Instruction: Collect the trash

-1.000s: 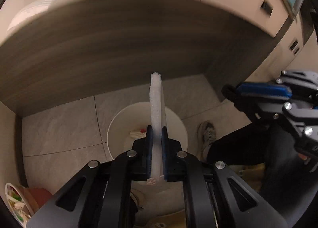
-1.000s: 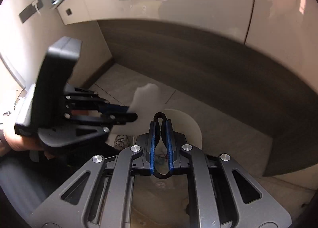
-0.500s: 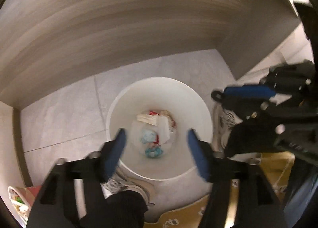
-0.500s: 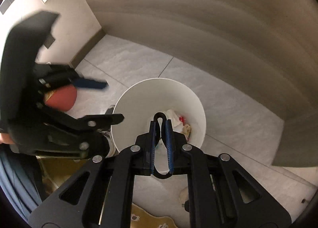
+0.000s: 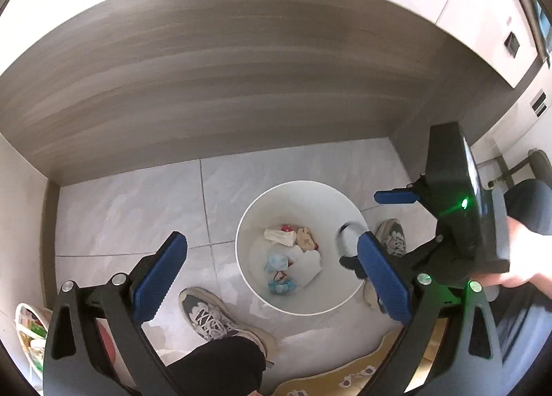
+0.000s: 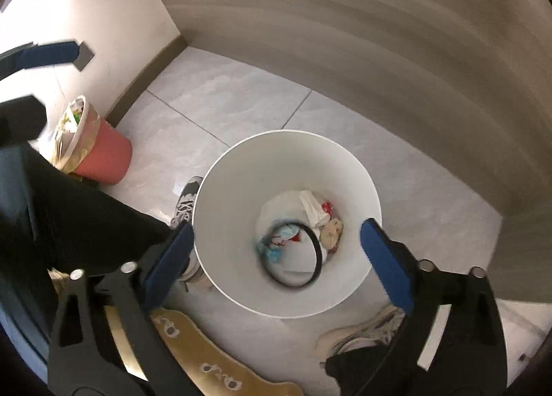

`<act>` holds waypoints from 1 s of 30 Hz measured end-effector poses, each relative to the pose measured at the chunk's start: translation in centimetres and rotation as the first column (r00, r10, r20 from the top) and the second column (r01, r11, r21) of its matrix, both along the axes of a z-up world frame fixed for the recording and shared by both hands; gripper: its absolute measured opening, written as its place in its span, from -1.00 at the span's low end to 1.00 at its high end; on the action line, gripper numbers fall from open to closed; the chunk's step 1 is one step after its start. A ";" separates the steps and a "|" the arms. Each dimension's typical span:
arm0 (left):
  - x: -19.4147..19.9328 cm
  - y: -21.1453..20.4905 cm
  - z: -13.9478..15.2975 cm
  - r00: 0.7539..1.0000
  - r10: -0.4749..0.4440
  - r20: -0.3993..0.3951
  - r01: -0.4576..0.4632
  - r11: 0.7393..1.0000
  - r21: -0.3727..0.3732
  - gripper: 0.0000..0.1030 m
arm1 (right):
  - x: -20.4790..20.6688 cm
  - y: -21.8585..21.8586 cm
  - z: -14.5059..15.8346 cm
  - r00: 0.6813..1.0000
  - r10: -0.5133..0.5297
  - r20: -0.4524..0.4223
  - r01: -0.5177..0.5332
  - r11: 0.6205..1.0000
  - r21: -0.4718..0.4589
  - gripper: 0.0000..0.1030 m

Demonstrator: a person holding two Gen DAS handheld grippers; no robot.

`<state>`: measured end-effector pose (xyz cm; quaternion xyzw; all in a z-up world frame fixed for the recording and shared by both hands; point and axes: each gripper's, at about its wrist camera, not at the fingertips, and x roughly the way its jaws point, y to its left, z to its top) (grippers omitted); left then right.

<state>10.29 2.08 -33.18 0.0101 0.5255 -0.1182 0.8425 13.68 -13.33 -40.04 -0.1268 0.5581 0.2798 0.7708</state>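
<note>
Both tools spread wide over white bin (image 6: 241,168), left tool (image 5: 272,275), right tool (image 6: 276,254). Black ring (image 6: 296,254) mid-bin: looks light, thin, springy; pinch across band.

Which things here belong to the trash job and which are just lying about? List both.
Job:
white bin
black ring inside the bin
trash at the bottom
left gripper, open
right gripper, open

Lying about:
red bin
yellow mat
sneakers

Trash (image 6: 310,220) in bin (image 6: 241,168) (between shoes (image 5: 214,316))
</note>
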 end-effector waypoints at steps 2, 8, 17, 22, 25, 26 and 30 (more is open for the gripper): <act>0.0 0.0 -0.2 1.000 -0.002 0.002 0.002 1.000 0.009 0.89 | -0.1 -0.1 0.2 1.000 0.000 0.015 0.000 1.000 -0.022 0.90; -0.6 0.2 1.1 1.000 0.014 0.023 -0.014 1.000 -0.006 0.89 | -1.2 -1.7 3.1 0.995 -0.055 0.083 0.058 0.998 -0.032 0.90; -5.7 1.7 7.5 0.988 0.084 0.128 -0.073 0.993 -0.090 0.89 | -6.6 -5.8 13.8 0.952 -0.212 0.222 0.187 0.974 0.126 0.90; -9.2 1.2 11.8 0.974 0.094 0.206 -0.069 0.990 -0.126 0.89 | -10.2 -7.4 18.5 0.930 -0.263 0.259 0.228 0.961 0.156 0.90; -10.9 0.6 14.2 0.968 0.084 0.237 -0.050 0.988 -0.146 0.89 | -11.8 -7.8 21.1 0.929 -0.258 0.266 0.228 0.964 0.138 0.90; -11.4 0.3 14.9 0.965 0.081 0.249 -0.045 0.988 -0.148 0.89 | -12.4 -7.8 22.1 0.928 -0.254 0.274 0.223 0.965 0.139 0.90; -13.3 -0.9 18.3 0.951 0.072 0.300 -0.031 0.990 -0.139 0.89 | -14.6 -8.0 25.7 0.910 -0.257 0.324 0.210 0.962 0.175 0.90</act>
